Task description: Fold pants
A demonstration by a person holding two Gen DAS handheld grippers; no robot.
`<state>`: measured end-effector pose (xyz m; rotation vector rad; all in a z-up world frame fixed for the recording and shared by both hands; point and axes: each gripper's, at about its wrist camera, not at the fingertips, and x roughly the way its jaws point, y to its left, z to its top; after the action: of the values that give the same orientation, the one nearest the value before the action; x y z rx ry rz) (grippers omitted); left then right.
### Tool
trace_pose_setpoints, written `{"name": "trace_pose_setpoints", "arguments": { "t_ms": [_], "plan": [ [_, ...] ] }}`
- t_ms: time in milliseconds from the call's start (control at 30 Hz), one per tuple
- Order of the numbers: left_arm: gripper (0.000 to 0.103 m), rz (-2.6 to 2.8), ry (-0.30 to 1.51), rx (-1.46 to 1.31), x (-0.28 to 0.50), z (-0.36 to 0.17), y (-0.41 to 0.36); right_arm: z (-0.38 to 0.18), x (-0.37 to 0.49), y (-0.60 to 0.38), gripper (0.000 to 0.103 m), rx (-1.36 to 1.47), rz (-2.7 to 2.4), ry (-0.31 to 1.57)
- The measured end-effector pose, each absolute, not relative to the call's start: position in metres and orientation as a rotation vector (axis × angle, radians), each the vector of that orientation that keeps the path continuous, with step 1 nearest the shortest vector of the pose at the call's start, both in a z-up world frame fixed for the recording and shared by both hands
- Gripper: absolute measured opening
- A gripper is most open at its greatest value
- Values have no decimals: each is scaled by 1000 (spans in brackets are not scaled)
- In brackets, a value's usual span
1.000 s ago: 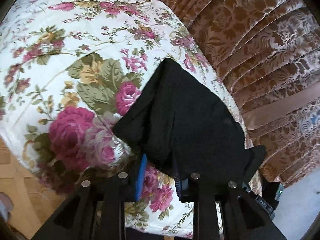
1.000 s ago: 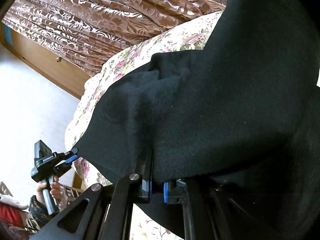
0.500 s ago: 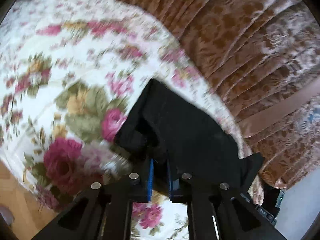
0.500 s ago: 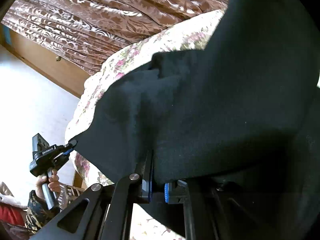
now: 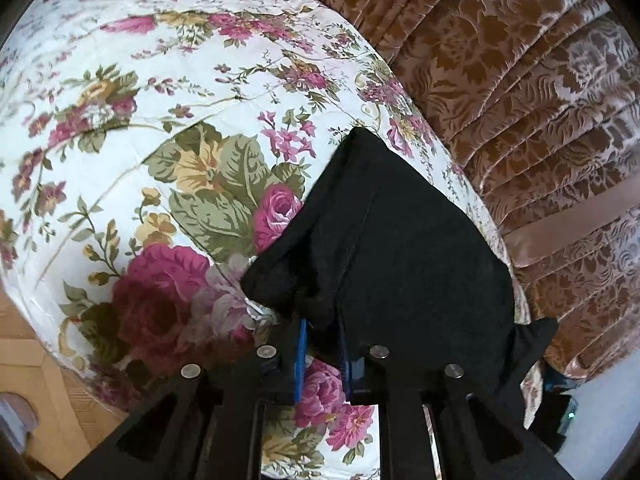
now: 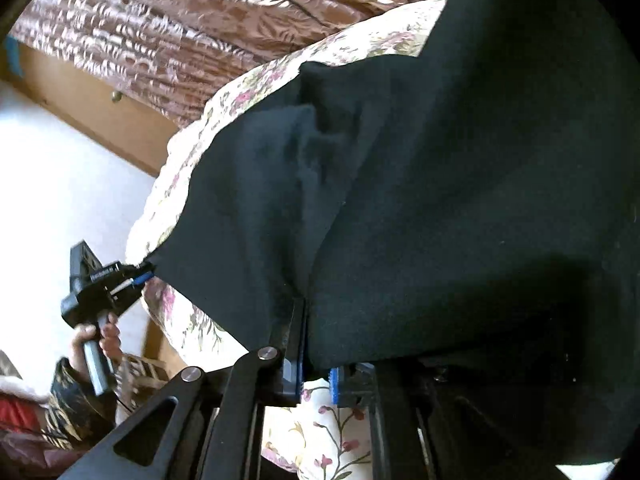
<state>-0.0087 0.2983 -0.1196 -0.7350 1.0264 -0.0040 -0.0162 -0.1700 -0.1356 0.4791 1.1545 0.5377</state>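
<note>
A: Where are the black pants (image 5: 404,248)?

B: On the bed, over the floral bedspread (image 5: 132,128), along the side nearest the brown patterned curtain (image 5: 532,92). In the left wrist view they run from a narrow far end down to the left gripper (image 5: 322,350), and their near edge is gathered into a bunch right at the fingers.

A: How do those fingers stand?

B: The blue pads are drawn close together with the bunched black edge pinched between them. The bedspread shows below the pads through the small gap.

A: And the right gripper (image 6: 316,376)?

B: In its own view the pants (image 6: 440,184) fill most of the frame, draped over the bed edge with deep creases running down to the fingers. The fingers are narrow, and a fold of the cloth drops between the left pad and the blue right pad, so they hold it.

A: Can either gripper see the other?

B: Yes. The right wrist view shows the left gripper (image 6: 145,277) at the far corner of the cloth, its blue tip touching the black edge, with the person's left hand (image 6: 98,336) wrapped round the handle.

A: Anything else?

B: A wooden frame (image 6: 92,92) below the curtain.
</note>
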Motion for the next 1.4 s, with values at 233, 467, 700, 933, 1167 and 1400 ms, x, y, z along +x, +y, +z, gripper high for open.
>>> {"name": "trace_pose_setpoints", "arguments": {
  "t_ms": [233, 467, 700, 933, 1167, 1400],
  "plan": [
    [24, 100, 987, -614, -30, -88, 303, -108, -31, -232, 30, 543, 562, 1192],
    [25, 48, 911, -595, -37, -64, 283, -90, -24, -390, 32, 739, 136, 935],
    [36, -199, 966, -414, 1, -54, 194, -117, 34, -473, 34, 954, -31, 856],
    [36, -346, 1061, -284, 32, -70, 112, -91, 137, -472, 34, 768, -102, 859],
    [36, -357, 1134, -290, 44, -92, 85, -93, 225, -436, 34, 683, 37, 997],
    [37, -379, 1141, -328, 46, -99, 92, -122, 152, -502, 34, 981, -26, 809]
  ]
}}
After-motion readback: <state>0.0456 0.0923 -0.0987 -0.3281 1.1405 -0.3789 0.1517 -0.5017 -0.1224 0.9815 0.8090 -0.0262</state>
